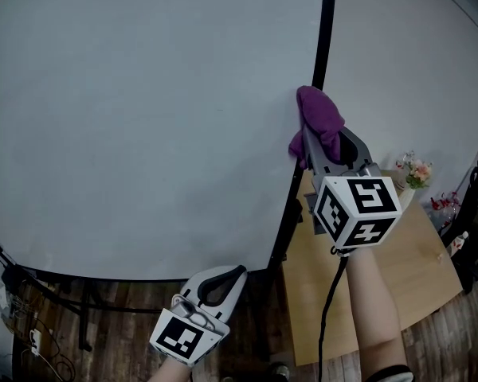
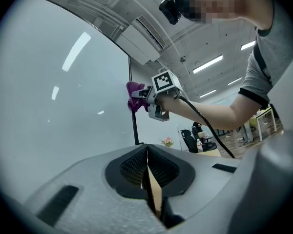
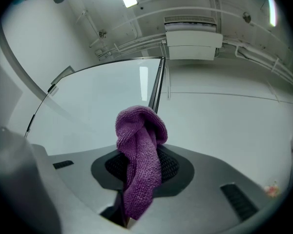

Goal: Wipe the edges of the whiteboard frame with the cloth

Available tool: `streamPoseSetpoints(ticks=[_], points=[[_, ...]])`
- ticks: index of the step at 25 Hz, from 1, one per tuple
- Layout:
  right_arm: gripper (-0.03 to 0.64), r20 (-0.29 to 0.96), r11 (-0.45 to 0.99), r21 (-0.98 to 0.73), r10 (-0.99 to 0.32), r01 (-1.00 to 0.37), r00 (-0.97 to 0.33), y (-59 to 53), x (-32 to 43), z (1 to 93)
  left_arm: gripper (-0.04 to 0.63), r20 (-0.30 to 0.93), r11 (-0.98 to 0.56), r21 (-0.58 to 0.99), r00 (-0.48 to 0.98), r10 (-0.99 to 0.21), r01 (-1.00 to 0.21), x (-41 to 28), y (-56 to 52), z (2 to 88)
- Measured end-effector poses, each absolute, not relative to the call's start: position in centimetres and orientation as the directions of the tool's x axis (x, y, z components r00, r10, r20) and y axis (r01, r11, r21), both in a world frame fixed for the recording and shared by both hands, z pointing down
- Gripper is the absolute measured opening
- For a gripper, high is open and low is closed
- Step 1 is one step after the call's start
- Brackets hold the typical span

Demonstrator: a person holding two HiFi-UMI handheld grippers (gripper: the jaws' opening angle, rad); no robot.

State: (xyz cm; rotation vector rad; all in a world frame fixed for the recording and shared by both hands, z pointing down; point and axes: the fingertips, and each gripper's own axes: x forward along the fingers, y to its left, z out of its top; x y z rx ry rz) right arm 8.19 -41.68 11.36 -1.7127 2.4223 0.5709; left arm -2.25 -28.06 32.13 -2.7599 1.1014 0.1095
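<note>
Whiteboard [image 1: 143,118] fills most of the view, its black frame [image 1: 325,22] running up the right side. My right claw [image 1: 325,146] clamps the purple cloth [image 1: 317,114], bunched against that frame edge. My left claw [image 1: 223,281] sits near the bottom edge, jaws together, nothing between them.

An office: whiteboard [image 1: 143,118], wooden desk [image 1: 382,293], swivel chair [image 2: 190,139], ceiling strip lights [image 2: 209,64].

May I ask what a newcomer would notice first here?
A purple cloth, clamped in the right hand-held gripper, sits against the black frame edge on the right. The blank whiteboard fills most of the head view; the left hand-held gripper hangs below it, shut and empty.
</note>
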Motion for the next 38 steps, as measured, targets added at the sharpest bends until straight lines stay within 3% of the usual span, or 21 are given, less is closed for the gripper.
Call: streamPoseSetpoints(ticks=[38], points=[[0.100, -0.082, 0.218, 0.197, -0.968, -0.956, -0.238, -42.0, 8.6, 24.0, 0.017, -0.093, -0.771, -0.070, 0.774, -0.627, -0.633, -4.1, -24.8, 35.5]])
